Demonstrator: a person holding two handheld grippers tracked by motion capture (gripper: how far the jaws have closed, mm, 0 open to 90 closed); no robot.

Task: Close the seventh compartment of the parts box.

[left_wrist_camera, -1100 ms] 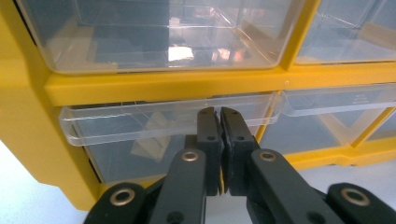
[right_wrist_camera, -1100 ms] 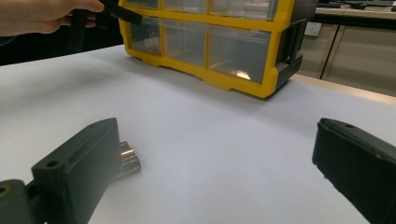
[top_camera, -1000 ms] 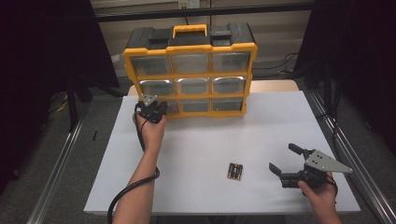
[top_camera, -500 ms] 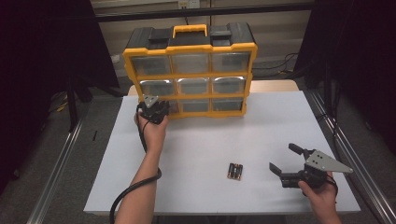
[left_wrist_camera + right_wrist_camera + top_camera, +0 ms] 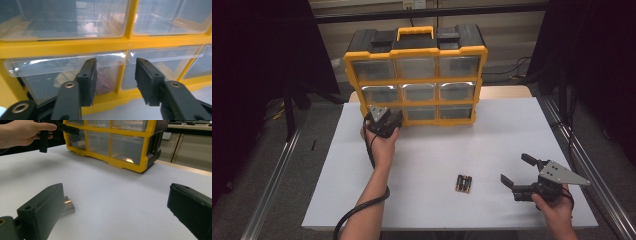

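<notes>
A yellow and black organizer [image 5: 417, 80] with clear drawers stands at the table's far side. My left gripper [image 5: 382, 120] is at its bottom-left drawer [image 5: 50, 75]. In the left gripper view, my left gripper [image 5: 115, 72] has just been opening. Its pads stand apart in front of the drawer's clear lip and press on nothing. Something pinkish lies inside that drawer. My right gripper [image 5: 514, 168] rests open near the front right of the table. A small bundle of batteries [image 5: 463, 183] lies just left of it, and the batteries [image 5: 68, 206] show beside its left jaw.
The white table top [image 5: 437, 145] stretches bare between the organizer and the batteries. Metal rails [image 5: 577, 150] run along both sides of the table. The left hand with its gripper [image 5: 67, 128] shows far off in the right gripper view, at the organizer [image 5: 120, 164].
The left hand has shifted very slightly at the bottom-left drawer. The right hand and the batteries have kept still.
</notes>
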